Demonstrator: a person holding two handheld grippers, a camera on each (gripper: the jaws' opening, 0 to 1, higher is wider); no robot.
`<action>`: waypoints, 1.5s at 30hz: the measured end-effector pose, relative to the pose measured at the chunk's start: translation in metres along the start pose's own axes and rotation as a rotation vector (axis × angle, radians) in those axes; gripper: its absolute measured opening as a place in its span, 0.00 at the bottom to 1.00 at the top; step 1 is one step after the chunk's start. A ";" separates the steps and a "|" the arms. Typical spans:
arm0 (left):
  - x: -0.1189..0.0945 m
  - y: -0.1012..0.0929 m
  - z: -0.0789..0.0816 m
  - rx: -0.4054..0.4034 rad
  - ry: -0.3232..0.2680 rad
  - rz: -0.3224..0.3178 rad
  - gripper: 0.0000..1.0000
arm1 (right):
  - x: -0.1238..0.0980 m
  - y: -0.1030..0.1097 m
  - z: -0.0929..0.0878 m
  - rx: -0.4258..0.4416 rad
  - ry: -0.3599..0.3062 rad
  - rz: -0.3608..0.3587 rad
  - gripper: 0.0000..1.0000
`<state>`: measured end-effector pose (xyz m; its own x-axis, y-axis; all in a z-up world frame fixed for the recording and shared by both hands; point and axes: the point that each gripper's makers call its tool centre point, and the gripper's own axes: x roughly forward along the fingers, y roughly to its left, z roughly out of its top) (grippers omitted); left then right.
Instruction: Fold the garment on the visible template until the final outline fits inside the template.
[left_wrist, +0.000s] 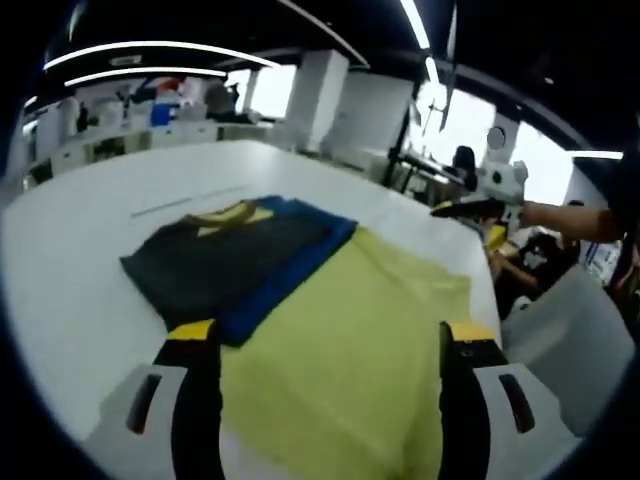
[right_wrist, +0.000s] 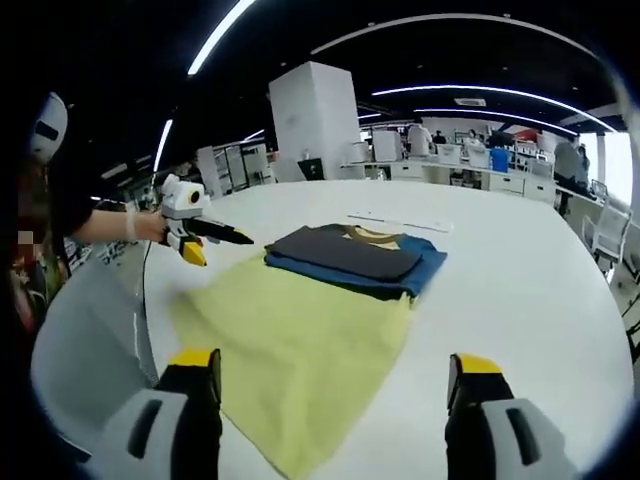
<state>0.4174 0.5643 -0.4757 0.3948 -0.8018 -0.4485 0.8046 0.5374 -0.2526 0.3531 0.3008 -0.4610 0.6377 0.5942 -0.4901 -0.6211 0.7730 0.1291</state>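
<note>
The folded garment (left_wrist: 235, 262), dark grey over blue with a yellow collar, lies on the white table (left_wrist: 80, 260), overlapping the far edge of the yellow template cloth (left_wrist: 350, 350). My left gripper (left_wrist: 329, 335) hovers open above the near part of the yellow cloth, nothing between its fingers. The right gripper (left_wrist: 470, 210), held in a hand, hangs off the cloth's right corner. In the right gripper view the garment (right_wrist: 355, 258) sits beyond the yellow cloth (right_wrist: 290, 345). My right gripper (right_wrist: 335, 362) is open and holds nothing. The left gripper (right_wrist: 222, 243) floats at the cloth's left corner.
A thin pale strip (right_wrist: 400, 222) lies on the table (right_wrist: 520, 300) just past the garment. A grey chair back (right_wrist: 80, 340) stands at the table's edge beside the person, seen too as a grey chair (left_wrist: 565, 335). Desks and people fill the far background.
</note>
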 end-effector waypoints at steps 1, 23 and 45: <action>-0.004 0.001 -0.002 0.002 -0.004 0.004 0.86 | 0.000 0.001 0.000 -0.006 0.003 0.002 0.94; -0.081 0.014 -0.056 -0.058 0.059 0.111 0.82 | 0.001 0.010 -0.011 -0.066 0.073 0.026 0.94; -0.096 -0.002 -0.083 -0.163 0.086 0.076 0.58 | -0.020 -0.005 -0.037 0.032 0.123 -0.029 0.56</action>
<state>0.3412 0.6618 -0.5035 0.4068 -0.7360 -0.5411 0.6885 0.6363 -0.3479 0.3262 0.2764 -0.4839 0.5931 0.5412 -0.5961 -0.5872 0.7973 0.1396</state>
